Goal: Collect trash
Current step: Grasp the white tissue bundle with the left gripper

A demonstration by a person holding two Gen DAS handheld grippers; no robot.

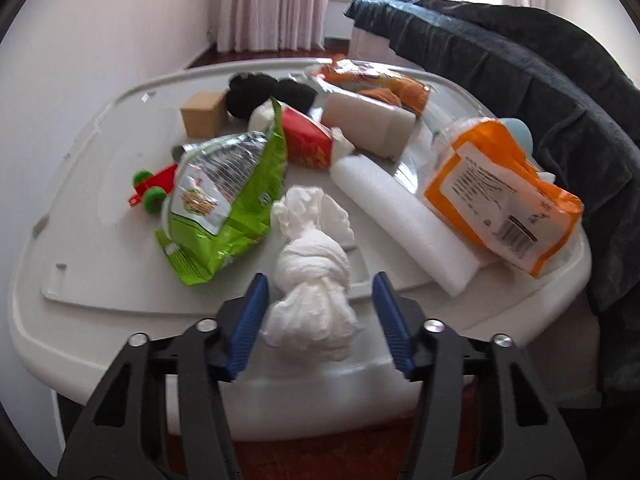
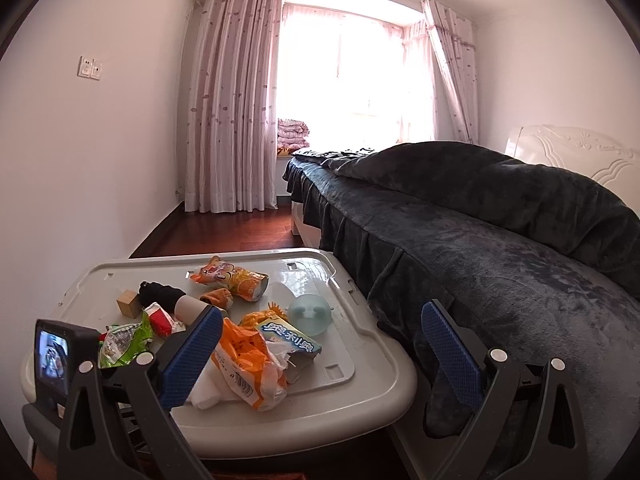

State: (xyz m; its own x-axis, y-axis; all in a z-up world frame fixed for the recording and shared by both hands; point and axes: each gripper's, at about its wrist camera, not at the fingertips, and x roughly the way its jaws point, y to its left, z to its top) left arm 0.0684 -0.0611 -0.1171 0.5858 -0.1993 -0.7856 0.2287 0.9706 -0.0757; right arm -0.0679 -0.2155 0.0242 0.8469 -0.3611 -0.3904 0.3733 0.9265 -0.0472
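Left tongs [image 1: 320,312] straddle knotted tissue [image 1: 310,280], contact possibly unclear.

The toy car [image 1: 150,190] is half hidden behind the green snack bag [image 1: 224,200]; the black cloth [image 1: 256,94] near the worktop's far edge is blurred.

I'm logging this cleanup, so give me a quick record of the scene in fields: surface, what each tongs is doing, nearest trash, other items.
surface: grey plastic lid beside a dark-covered bed
left tongs: open, straddling a crumpled white tissue, not yet closed on it
right tongs: open, empty, raised over the lid's edge
other trash: green snack bag, orange bag, white foam roll
non-trash: wooden block, red toy car
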